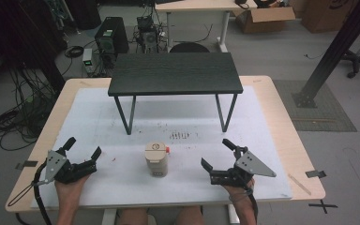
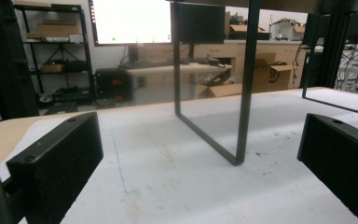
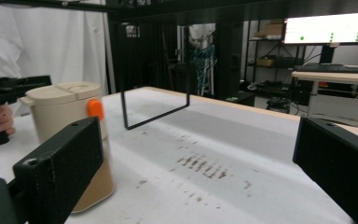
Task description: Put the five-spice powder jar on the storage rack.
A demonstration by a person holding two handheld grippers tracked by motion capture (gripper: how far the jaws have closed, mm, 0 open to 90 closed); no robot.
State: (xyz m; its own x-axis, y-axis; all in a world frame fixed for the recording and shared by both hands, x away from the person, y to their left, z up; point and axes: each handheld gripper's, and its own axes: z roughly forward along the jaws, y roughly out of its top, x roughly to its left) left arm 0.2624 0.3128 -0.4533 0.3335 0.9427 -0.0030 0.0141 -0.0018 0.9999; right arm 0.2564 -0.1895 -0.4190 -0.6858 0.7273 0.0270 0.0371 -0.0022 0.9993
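Jaws of both tools are spread wide with nothing between them. From above, the left gripper point(image 1: 83, 149) sits at the near left of the white sheet point(image 1: 98, 117) and the right gripper point(image 1: 215, 153) at the near right, each held in a hand point(image 1: 69, 190) coming in from the near edge.

Between them, well apart from both, stands a beige canister point(image 1: 157, 160) with a round lid and a small orange tab on its right side. The right gripper view shows it upright just beyond that gripper's left jaw, the orange tab point(image 3: 94, 108) facing the camera, with the other hand and its tool farther off at the left edge. The left gripper view looks past its 2 black jaws at the near leg frame point(image 2: 214, 93) of the small black table point(image 1: 175, 73), which stands on the far half of the sheet.

A patch of brown stains point(image 1: 180, 135) marks the sheet just beyond the canister; the right gripper view shows them as short streaks in a row. Any writing on the canister lid or the lit monitor point(image 2: 130, 21) in the background is too blurred to read.
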